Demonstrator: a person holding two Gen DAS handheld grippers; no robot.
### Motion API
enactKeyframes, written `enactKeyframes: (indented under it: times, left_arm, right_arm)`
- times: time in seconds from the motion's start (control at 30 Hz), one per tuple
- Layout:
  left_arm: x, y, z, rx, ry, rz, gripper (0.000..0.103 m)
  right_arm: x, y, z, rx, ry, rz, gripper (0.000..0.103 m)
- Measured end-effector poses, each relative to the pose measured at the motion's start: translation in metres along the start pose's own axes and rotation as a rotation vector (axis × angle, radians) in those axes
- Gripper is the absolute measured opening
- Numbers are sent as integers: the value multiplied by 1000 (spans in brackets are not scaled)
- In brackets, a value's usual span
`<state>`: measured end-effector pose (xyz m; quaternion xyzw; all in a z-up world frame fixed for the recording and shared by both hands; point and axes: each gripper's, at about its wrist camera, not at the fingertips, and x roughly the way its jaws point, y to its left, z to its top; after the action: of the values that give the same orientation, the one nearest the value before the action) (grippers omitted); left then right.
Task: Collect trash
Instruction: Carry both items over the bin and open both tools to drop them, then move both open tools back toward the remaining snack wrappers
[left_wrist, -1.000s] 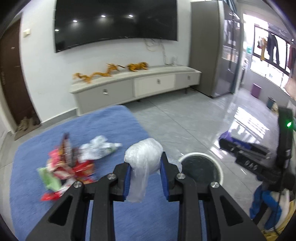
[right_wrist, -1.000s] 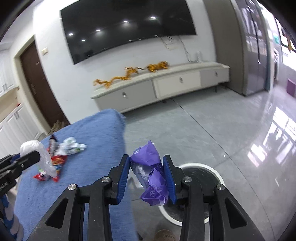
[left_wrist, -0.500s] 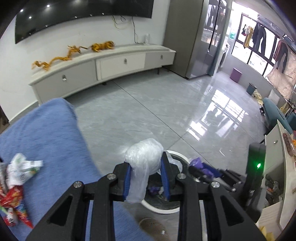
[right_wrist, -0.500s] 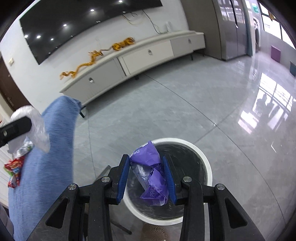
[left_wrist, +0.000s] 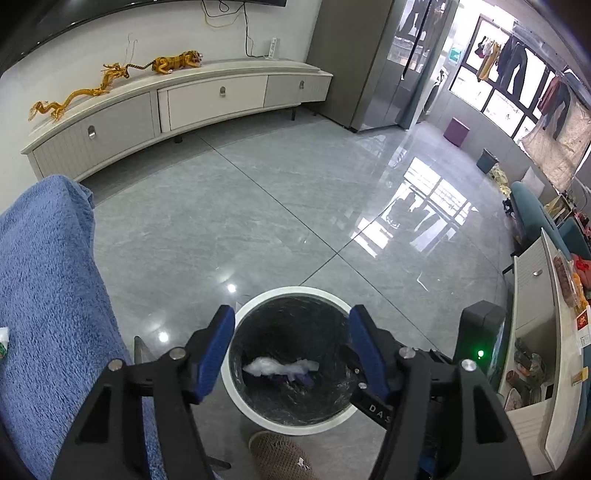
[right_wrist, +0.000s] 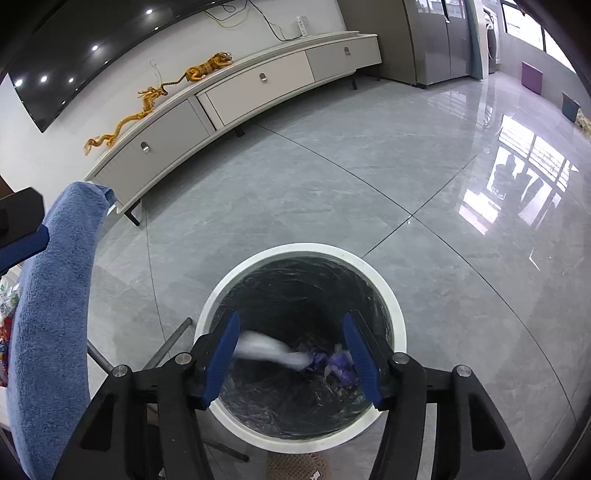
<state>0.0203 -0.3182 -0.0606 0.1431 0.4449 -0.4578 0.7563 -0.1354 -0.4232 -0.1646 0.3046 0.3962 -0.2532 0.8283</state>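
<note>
A round white-rimmed trash bin with a black liner stands on the grey tile floor, right below both grippers. Inside it lie a crumpled clear plastic bag and a purple wrapper. My left gripper hangs over the bin, its jaws opening with nothing between the pads. My right gripper hangs over the bin too, jaws opening and holding nothing. More wrappers show at the left edge on the blue cloth.
A blue towel-covered table stands left of the bin. A slippered foot is just in front of the bin. A long TV cabinet lines the far wall. A side cabinet with clutter is at right.
Both grippers moved from the blue table to over the bin and tilted down. Each opened: the clear bag and the purple wrapper left the jaws and now lie in the bin.
</note>
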Motion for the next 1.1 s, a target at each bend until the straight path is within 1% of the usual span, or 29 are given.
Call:
enactKeyframes:
  times: [0.1, 0.23, 0.27, 0.4, 0.5, 0.63, 0.77, 0.9, 0.93, 1.1]
  left_arm:
    - [-10, 0, -1, -3, -21, 3, 62]
    - [-39, 0, -5, -9, -112, 36, 62]
    - [-50, 0, -8, -10, -141, 52, 62]
    - [-81, 6, -16, -30, -217, 90, 62]
    - [-105, 13, -25, -39, -250, 120, 62]
    - [-139, 30, -43, -68, -270, 146, 62]
    - [-180, 55, -64, -111, -298, 188, 62]
    - [-219, 76, -82, -146, -336, 203, 62]
    - [-228, 78, -87, -151, -348, 215, 62]
    - [-274, 93, -113, -166, -425, 324, 63]
  right_arm:
    - [-6, 0, 0, 0, -8, -2, 56]
    - [-26, 5, 0, -8, -46, -8, 56]
    - [-33, 7, 0, -11, -60, -13, 56]
    - [-66, 22, 3, -33, -123, -19, 56]
    - [-89, 37, 5, -60, -169, -17, 56]
    - [-128, 63, 7, -99, -246, -2, 62]
    - [-162, 85, 5, -135, -310, 22, 62]
    - [-188, 110, -2, -172, -362, 45, 63]
    - [-196, 117, -5, -182, -377, 48, 63]
    - [-219, 146, -18, -228, -414, 58, 63]
